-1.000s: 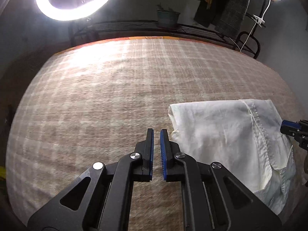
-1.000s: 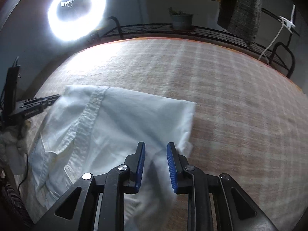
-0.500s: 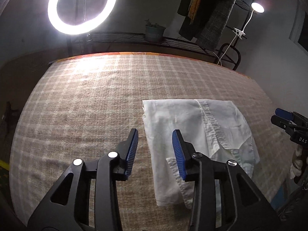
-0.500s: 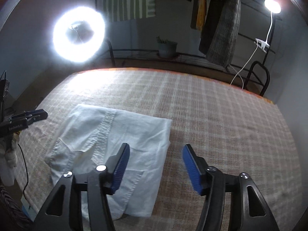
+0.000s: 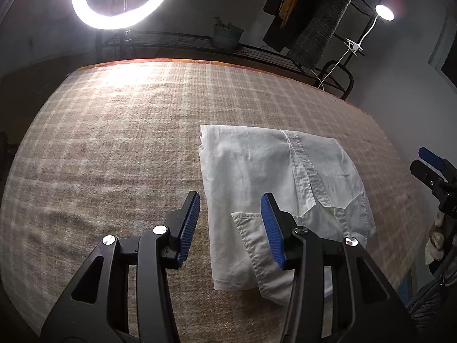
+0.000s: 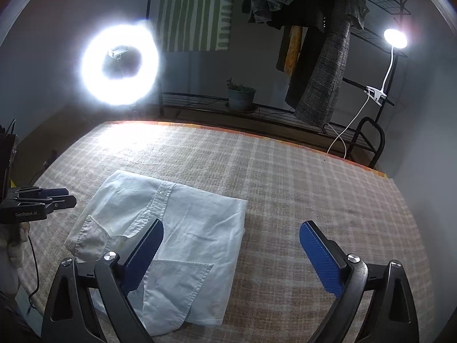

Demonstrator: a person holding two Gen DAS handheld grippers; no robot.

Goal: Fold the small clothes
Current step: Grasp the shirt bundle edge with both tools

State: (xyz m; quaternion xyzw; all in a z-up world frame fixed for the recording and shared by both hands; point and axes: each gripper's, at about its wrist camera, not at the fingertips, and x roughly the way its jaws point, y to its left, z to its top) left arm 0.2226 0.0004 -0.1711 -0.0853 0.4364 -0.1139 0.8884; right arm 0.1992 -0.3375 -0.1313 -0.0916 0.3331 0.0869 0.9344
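Since half a second ago both grippers have spread their jaws further and pulled back a little from the folded white shirt (image 5: 274, 188), and a second ago both were nearly closed, the right one low over the cloth. In the left wrist view the left gripper (image 5: 230, 223) stands wide, holding nothing; its left finger is over the bare plaid blanket (image 5: 114, 143) and its right finger is over the shirt's near part, beside a cuff that lies folded across the front. The shirt rests flat on the blanket as a rough rectangle, right of centre, its button placket running from the far edge toward the near right corner. The right gripper (image 5: 431, 168) shows at the right edge, well apart from the shirt's right side. A ring light (image 5: 120, 3) glows beyond the blanket's far edge, a potted plant (image 5: 228, 33) sits on a black rack behind, and a clip lamp (image 5: 384, 13) shines at the upper right. In the right wrist view the right gripper (image 6: 231, 243) is spread very wide and empty, its left finger over the shirt (image 6: 200, 228) and its right finger over bare blanket (image 6: 314, 185). The shirt lies left of centre with the collar end toward the far left. The left gripper (image 6: 61, 197) pokes in from the left edge, just beside the shirt's left edge; from here it cannot be told whether it is open.
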